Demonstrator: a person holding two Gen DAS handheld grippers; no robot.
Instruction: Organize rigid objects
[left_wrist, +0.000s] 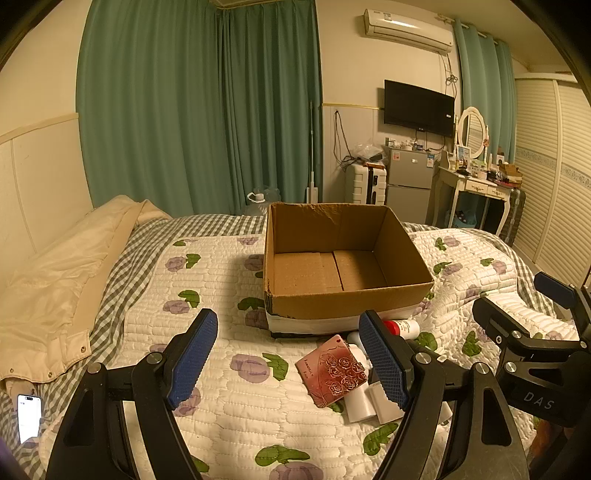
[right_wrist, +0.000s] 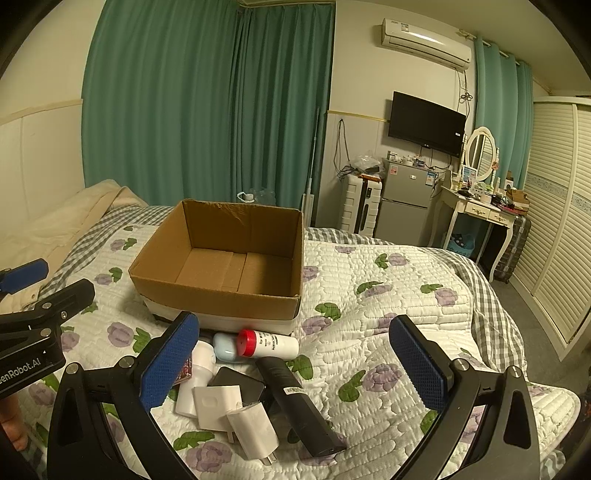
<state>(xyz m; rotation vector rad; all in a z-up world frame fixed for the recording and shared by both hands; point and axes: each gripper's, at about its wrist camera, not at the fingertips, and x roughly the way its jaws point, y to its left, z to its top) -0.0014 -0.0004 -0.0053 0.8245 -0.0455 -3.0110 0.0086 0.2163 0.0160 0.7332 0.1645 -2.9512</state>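
Both grippers hover over a quilted bed (right_wrist: 388, 295), facing an open, empty cardboard box (right_wrist: 221, 266) that sits a little farther off. The left gripper (left_wrist: 288, 360) has its jaws spread wide and holds nothing; the right gripper (right_wrist: 295, 363) is likewise wide open and empty.

The things to sort lie in a loose pile just near the box's near wall. In the right view: a white bottle with a red cap (right_wrist: 267, 344) on its side, touching the box's base; a pale blue case (right_wrist: 225, 347) just left of it; a long black remote (right_wrist: 299, 402) running near to far; a flat dark slab (right_wrist: 240, 382) partly buried; 2 white chargers (right_wrist: 216, 404) and (right_wrist: 255, 430) overlapping nearest the camera; a white cylinder (right_wrist: 197, 380) at the left. The left view adds a red rose-patterned tin (left_wrist: 332, 371) leaning on the pile.

All look light and stiff. The bottle should roll, so grip across its body. The glossy chargers may slip; pinch their flat faces. The remote is best taken across its narrow width near mid-length. The soft quilt will give under pressure
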